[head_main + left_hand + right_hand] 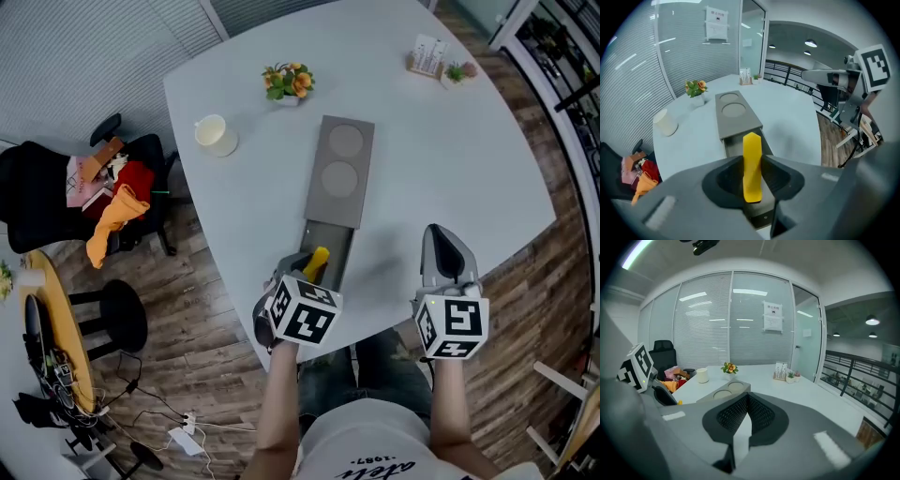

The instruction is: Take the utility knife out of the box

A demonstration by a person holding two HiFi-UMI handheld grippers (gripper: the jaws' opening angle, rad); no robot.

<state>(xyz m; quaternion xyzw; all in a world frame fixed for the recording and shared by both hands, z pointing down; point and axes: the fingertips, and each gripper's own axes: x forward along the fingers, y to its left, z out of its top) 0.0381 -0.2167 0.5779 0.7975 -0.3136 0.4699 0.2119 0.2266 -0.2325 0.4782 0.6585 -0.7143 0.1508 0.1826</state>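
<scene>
The yellow utility knife stands upright between the jaws of my left gripper, which is shut on it just over the open near end of the long grey box. In the left gripper view the utility knife rises from the closed jaws of the left gripper, with the box behind and its lid slid back. My right gripper hovers over bare table to the right of the box. Its jaws meet at the tips with nothing between them.
A white cup, a small flower pot, a card holder and a tiny plant stand on the far part of the white table. A chair piled with clothes and a black stool stand left of the table.
</scene>
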